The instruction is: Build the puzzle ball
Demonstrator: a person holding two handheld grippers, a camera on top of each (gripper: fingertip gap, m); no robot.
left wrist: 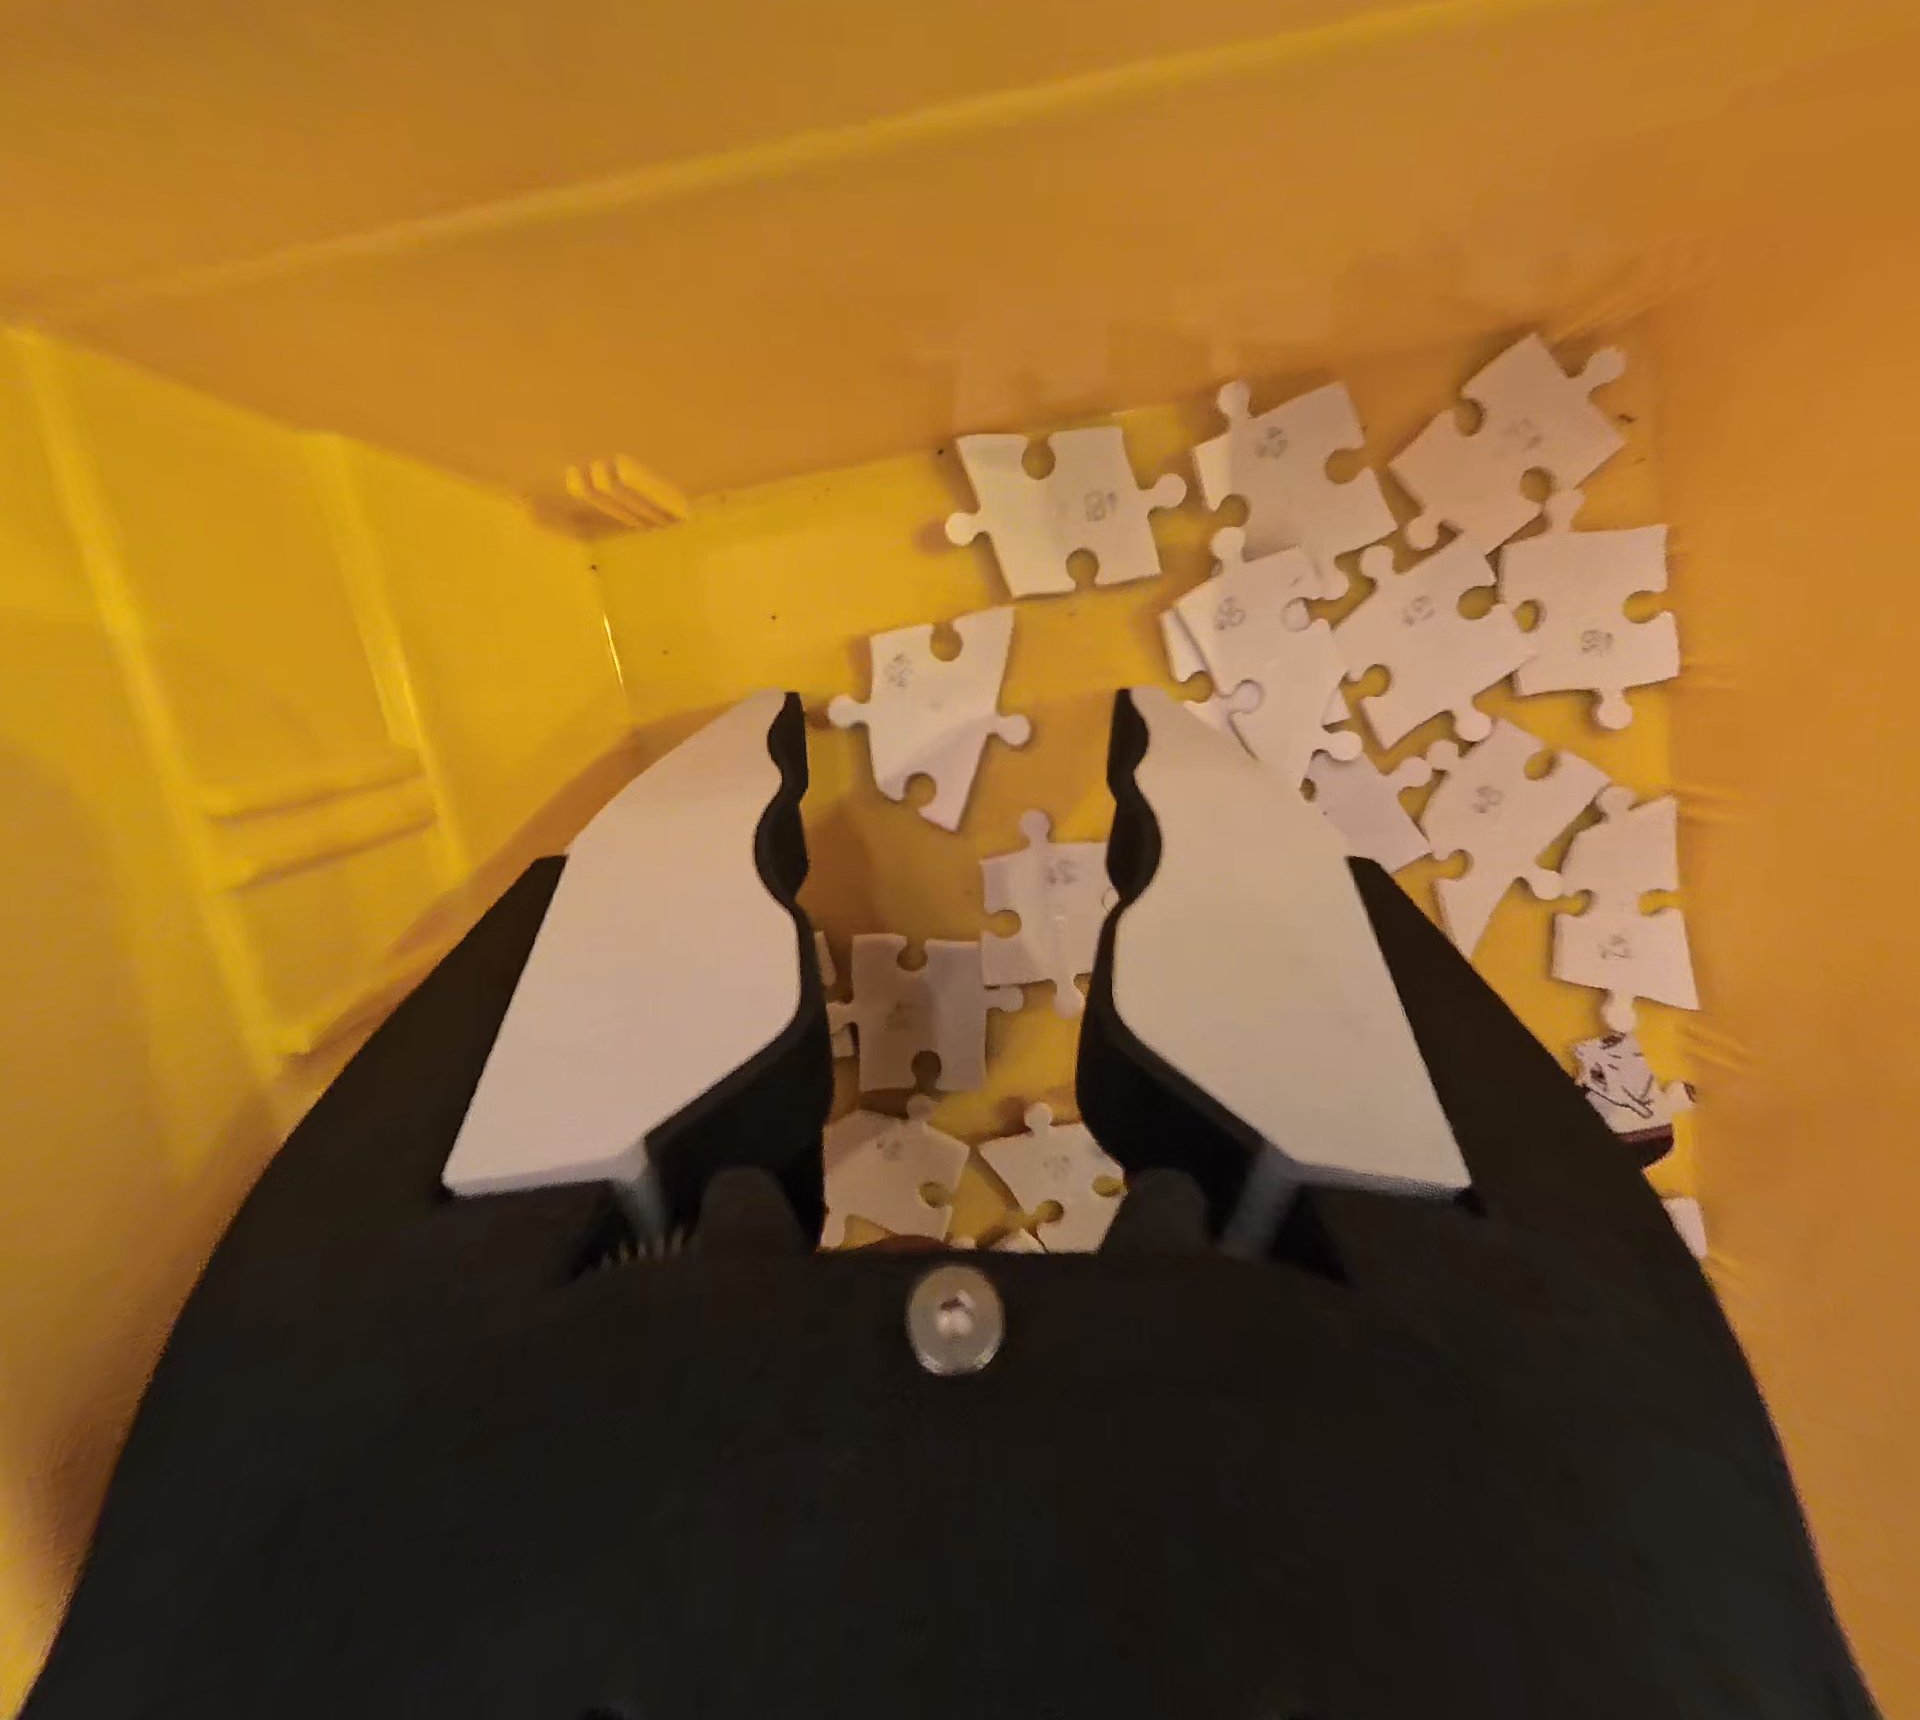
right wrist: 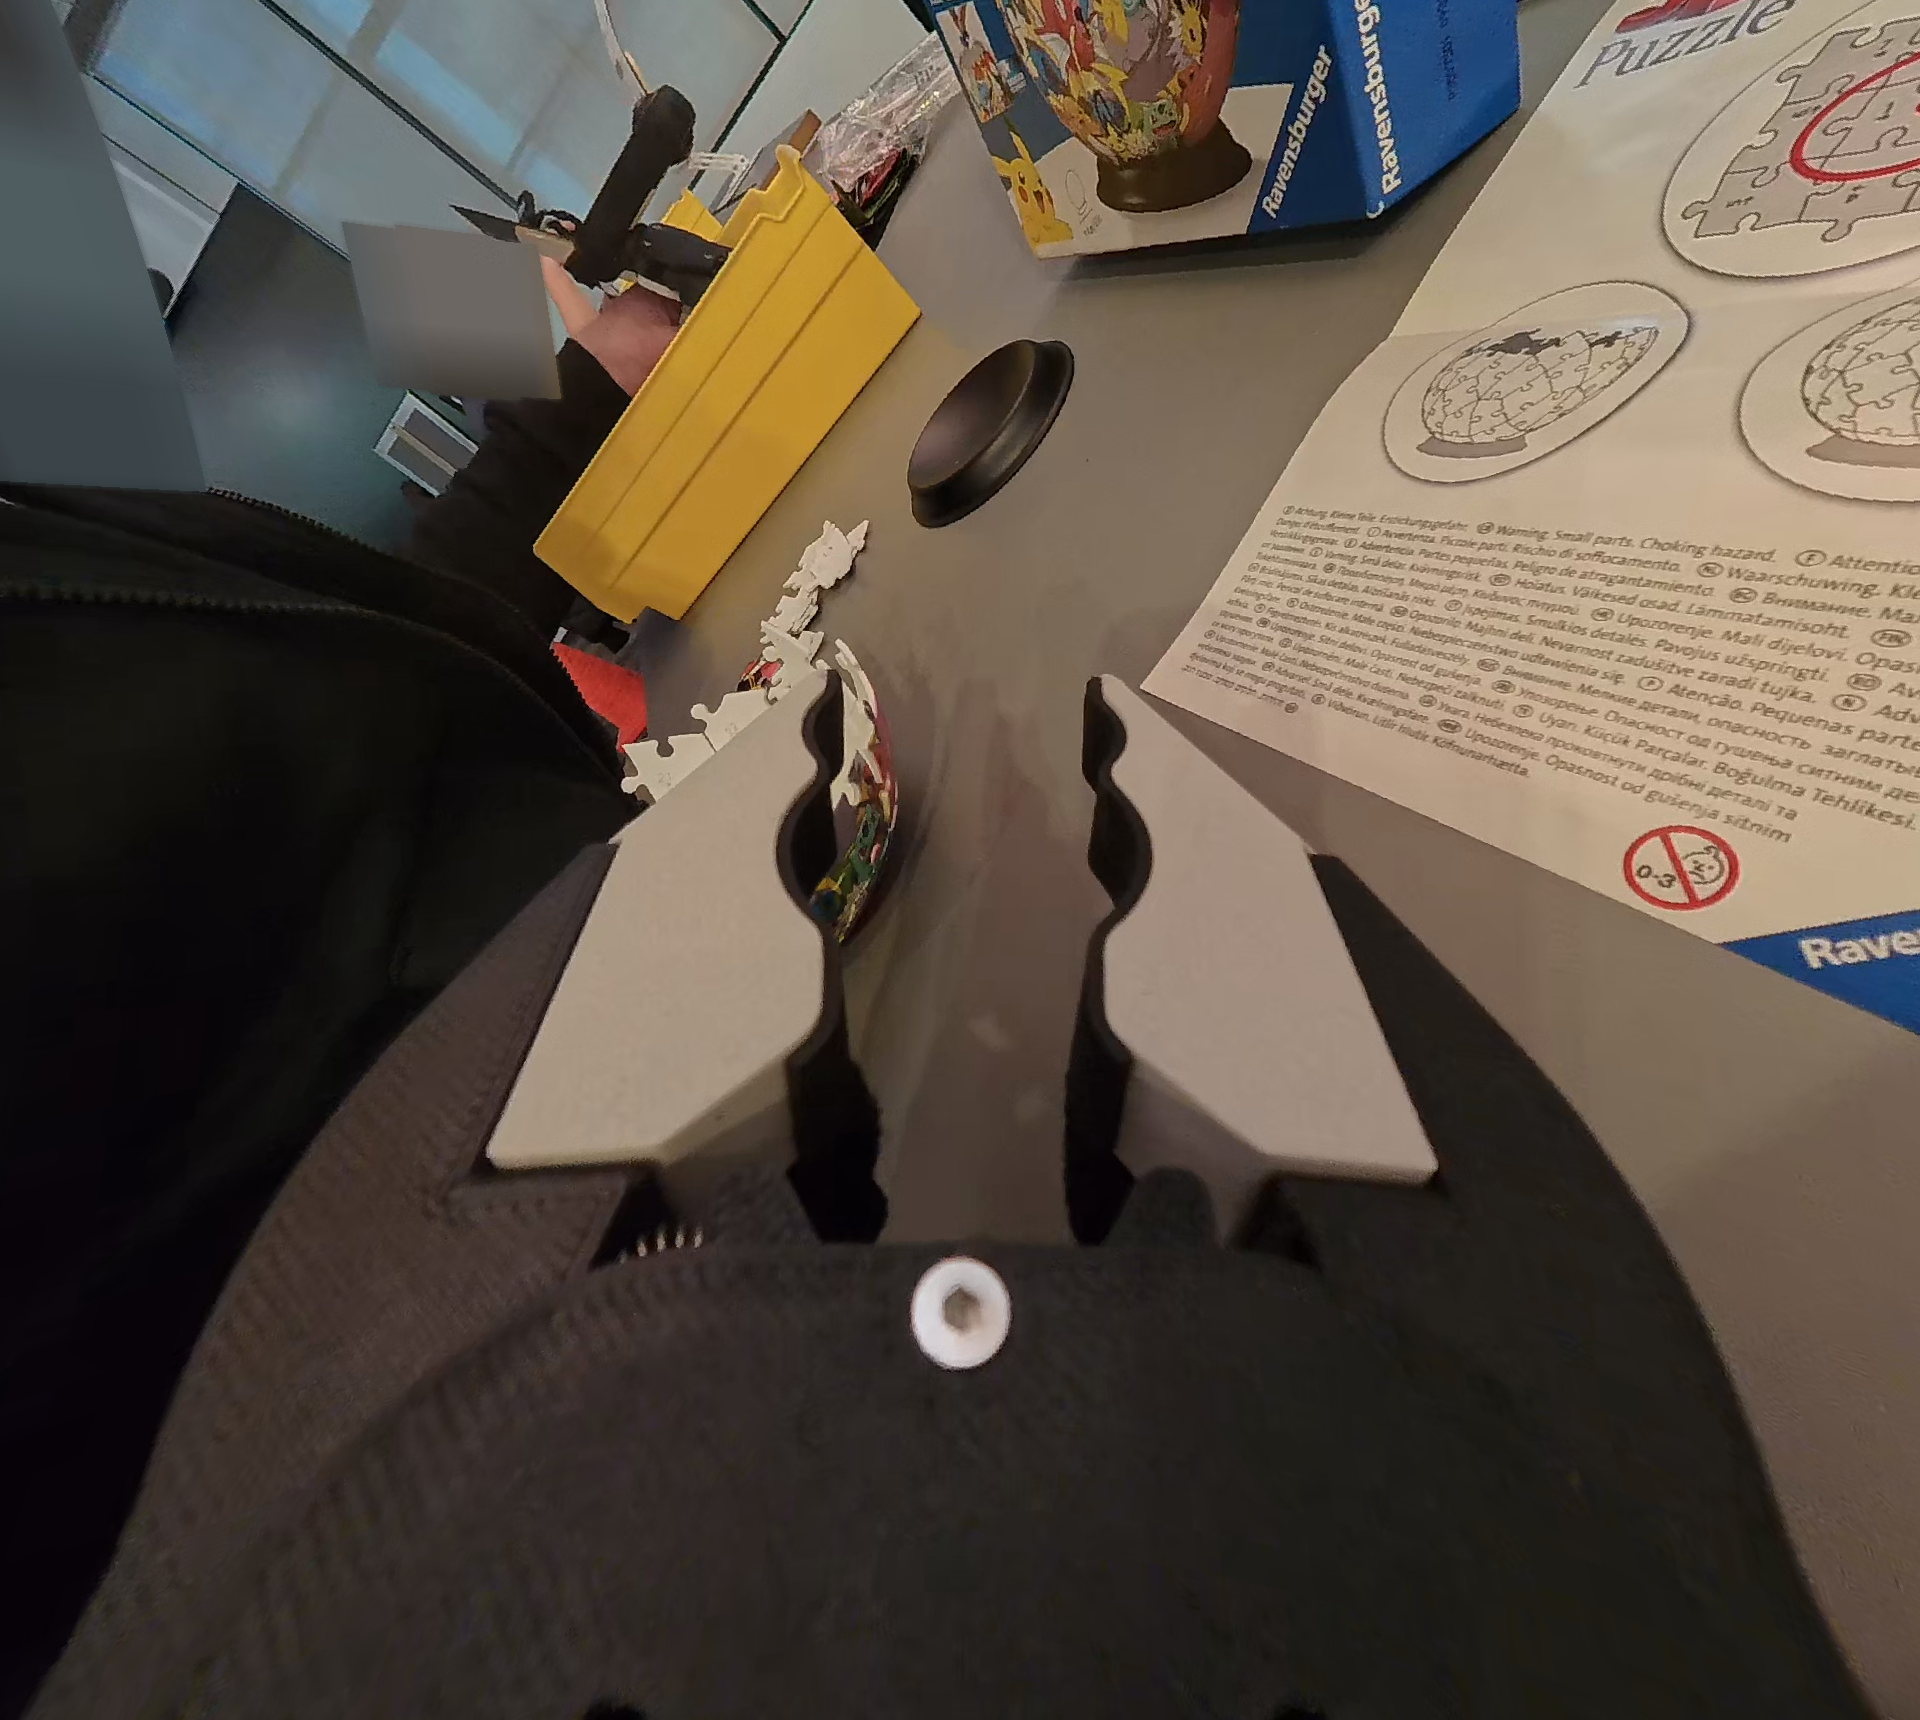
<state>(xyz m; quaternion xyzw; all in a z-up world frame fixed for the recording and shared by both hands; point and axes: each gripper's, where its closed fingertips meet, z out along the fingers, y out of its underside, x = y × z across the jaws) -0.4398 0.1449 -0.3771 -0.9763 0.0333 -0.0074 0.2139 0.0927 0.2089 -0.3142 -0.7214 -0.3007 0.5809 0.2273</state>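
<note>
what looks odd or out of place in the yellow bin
Nothing is damaged. The puzzle pieces lie jumbled and overlapping against the right side of the yellow bin, nearly all white side up; one at the right edge shows its printed face. The open left gripper holds none.

White pieces (left wrist: 1434, 631) lay scattered face-down ahead of the left gripper (left wrist: 956, 714); a curved section (right wrist: 868, 797) sat beside the right gripper's (right wrist: 961, 704) left finger.

A grey surface (right wrist: 997, 631) carries a yellow bin (right wrist: 727, 413), a black stand (right wrist: 987, 434) just beside it, a blue box (right wrist: 1247, 8), an instruction sheet (right wrist: 1558, 475), and a curved run of joined pieces (right wrist: 821, 683).
</note>
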